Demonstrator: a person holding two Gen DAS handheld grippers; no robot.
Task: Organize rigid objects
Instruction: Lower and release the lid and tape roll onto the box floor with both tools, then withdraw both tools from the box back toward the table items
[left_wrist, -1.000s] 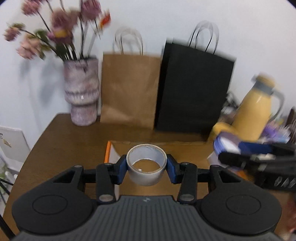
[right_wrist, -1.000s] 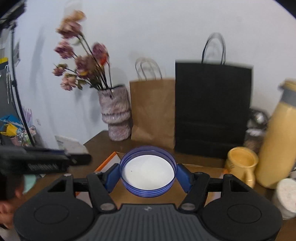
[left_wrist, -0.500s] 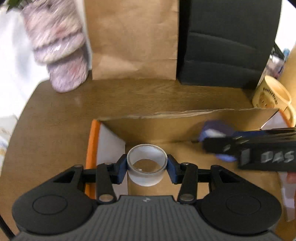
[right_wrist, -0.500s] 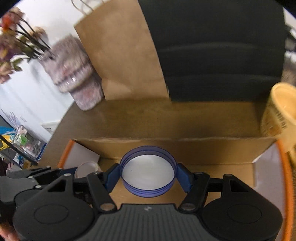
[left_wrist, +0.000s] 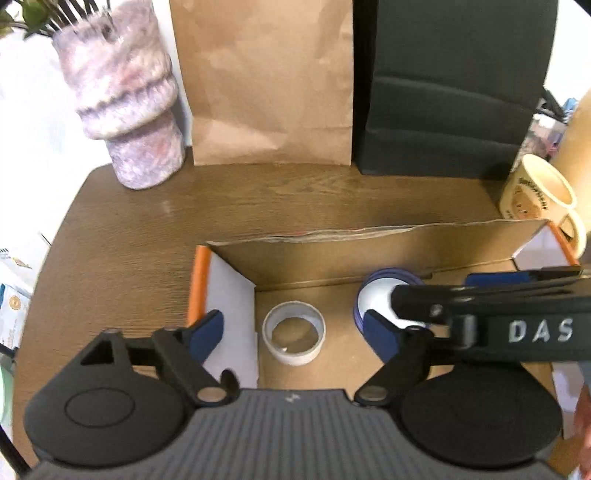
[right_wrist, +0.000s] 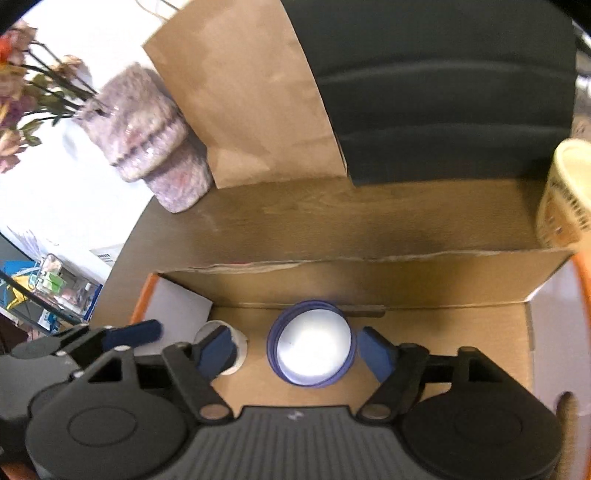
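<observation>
**Release and withdrawal over the cardboard box**

The grey-white roll of tape (left_wrist: 293, 333) stands on its flat end on the floor of the open brown cardboard box (left_wrist: 369, 254), near the left wall; the round blue-rimmed lid with a white centre (right_wrist: 312, 349) lies flat just beside it, toward the box's middle; the two appear slightly apart.

Procedure, as judged: lift each gripper straight up so the blue pads clear the objects without nudging them; avoid sideways travel, since the roll could tip or slide against the lid; keep clear of the white inner flap (left_wrist: 231, 314) at the left.

Pose: the left gripper (left_wrist: 293, 334) hovers over the roll, jaws spread wide, touching nothing; the right gripper (right_wrist: 295, 350) hovers over the lid, jaws likewise parted, pads off the rim; both point down and forward into the box, side by side and close together; the right gripper crosses the left camera's view.
</observation>
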